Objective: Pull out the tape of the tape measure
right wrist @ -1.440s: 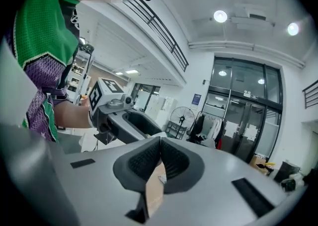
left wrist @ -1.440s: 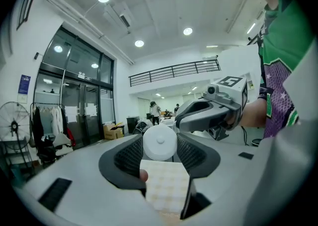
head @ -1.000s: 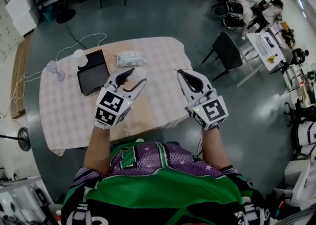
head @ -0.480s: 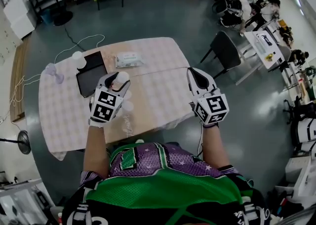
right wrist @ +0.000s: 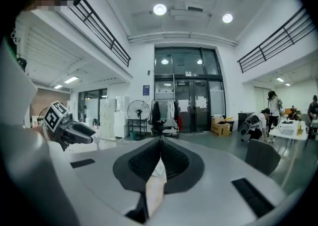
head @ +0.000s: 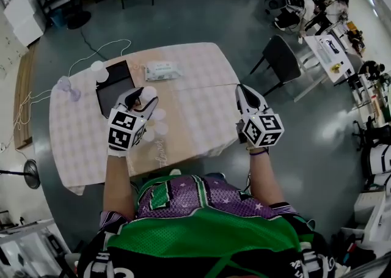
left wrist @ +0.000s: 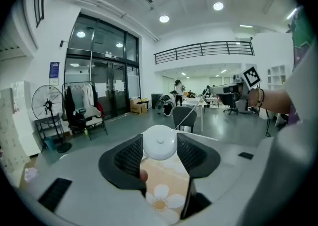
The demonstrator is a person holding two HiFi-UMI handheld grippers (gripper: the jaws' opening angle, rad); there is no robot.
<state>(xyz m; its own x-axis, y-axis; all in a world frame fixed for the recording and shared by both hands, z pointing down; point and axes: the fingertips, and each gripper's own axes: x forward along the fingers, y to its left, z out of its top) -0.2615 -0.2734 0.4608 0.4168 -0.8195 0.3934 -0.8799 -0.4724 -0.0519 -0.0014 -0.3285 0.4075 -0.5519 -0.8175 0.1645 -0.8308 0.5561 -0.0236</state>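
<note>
A round white tape measure [left wrist: 160, 142] sits between the jaws of my left gripper [left wrist: 160, 151], which is shut on its case. In the head view the left gripper [head: 142, 96] hovers over the left half of the table, with the tape measure [head: 148, 92] at its tips. A thin white tape [left wrist: 191, 113] runs from the case towards my right gripper [left wrist: 248, 78]. The right gripper [right wrist: 160, 153] is shut on the tape's end strip [right wrist: 155, 178]. It hangs over the table's right edge [head: 242, 89]. From the right gripper view, the left gripper [right wrist: 67, 130] shows far off at the left.
The table [head: 195, 127] has a pale checked cloth. On its far left lie a black tablet [head: 113, 90], a white cup [head: 99, 72], a lilac object [head: 66, 85] and a pack of wipes [head: 162, 71]. A dark chair [head: 280, 60] stands to the right.
Both grippers have sunk and drawn apart, the left one to the left, the right one to the right past the table's edge. Each keeps its grip.
</note>
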